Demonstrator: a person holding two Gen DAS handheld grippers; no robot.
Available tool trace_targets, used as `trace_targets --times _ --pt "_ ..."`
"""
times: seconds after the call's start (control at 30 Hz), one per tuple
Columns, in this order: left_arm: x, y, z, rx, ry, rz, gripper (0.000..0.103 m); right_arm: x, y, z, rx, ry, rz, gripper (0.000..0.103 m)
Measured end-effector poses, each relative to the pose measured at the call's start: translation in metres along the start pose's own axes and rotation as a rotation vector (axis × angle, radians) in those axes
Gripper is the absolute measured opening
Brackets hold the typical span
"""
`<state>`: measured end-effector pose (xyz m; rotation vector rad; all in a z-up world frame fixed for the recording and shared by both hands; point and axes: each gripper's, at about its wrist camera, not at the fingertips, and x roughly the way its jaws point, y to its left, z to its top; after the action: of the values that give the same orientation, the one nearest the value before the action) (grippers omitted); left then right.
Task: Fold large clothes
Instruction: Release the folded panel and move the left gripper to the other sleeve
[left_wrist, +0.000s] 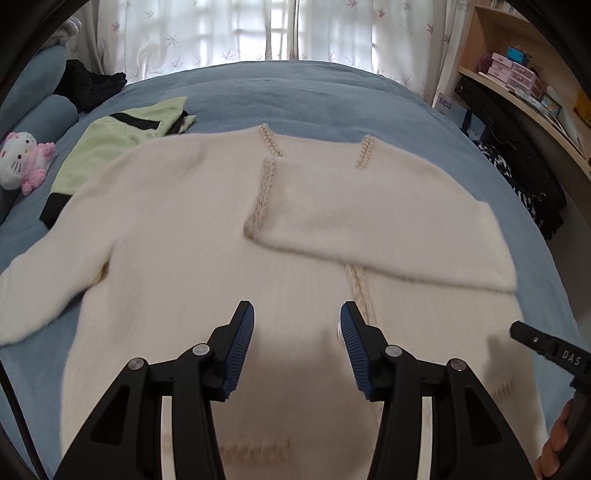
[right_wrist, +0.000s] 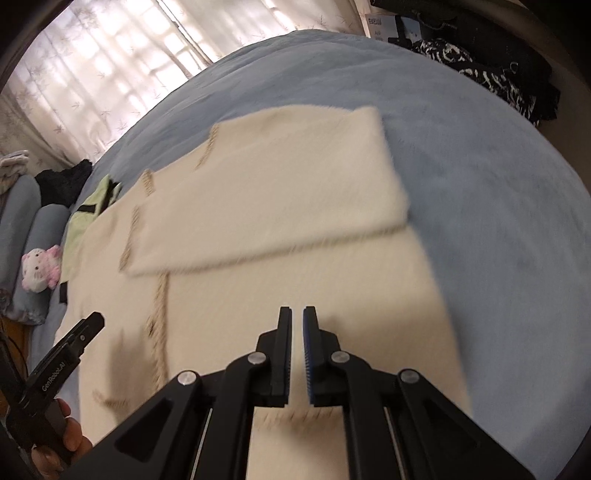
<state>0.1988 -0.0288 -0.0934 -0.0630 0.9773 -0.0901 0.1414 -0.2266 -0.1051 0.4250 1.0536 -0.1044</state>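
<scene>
Cream knit cardigan (left_wrist: 177, 236) flat on blue bed (left_wrist: 314, 96), right sleeve folded across chest. Soft, limp, probably light. Pinch left cuff or hem. Left gripper (left_wrist: 297, 321) half-open, empty; right gripper (right_wrist: 297, 325) closed, empty.

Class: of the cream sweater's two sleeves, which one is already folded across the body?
The right-hand sleeve in the left wrist view, lying across the sweater's chest; the other sleeve still stretches onto the blue bedcover.

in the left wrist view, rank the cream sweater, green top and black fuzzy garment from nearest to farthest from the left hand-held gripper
1. cream sweater: right under the left hand-held gripper.
2. green top: beyond the sweater, upper left.
3. black fuzzy garment: farthest, far left by the curtain.
</scene>
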Motion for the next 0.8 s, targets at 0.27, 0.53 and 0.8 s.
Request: trace_targets --times 0.27,0.53,0.8 --pt "-0.045 0.011 -0.048 -0.009 0.025 0.008 0.048 -0.021 0.023 -0.069 -0.009 0.048 0.051 0.006" --pt "-0.107 0.058 -0.089 -0.086 -0.013 0.000 0.055 -0.051 0.084 -0.118 -0.151 0.056 0.106 0.009" --pt "-0.144 0.147 -0.105 -0.212 -0.064 0.070 0.062 -0.076 0.170 -0.132 -0.364 -0.061 0.120 0.022"
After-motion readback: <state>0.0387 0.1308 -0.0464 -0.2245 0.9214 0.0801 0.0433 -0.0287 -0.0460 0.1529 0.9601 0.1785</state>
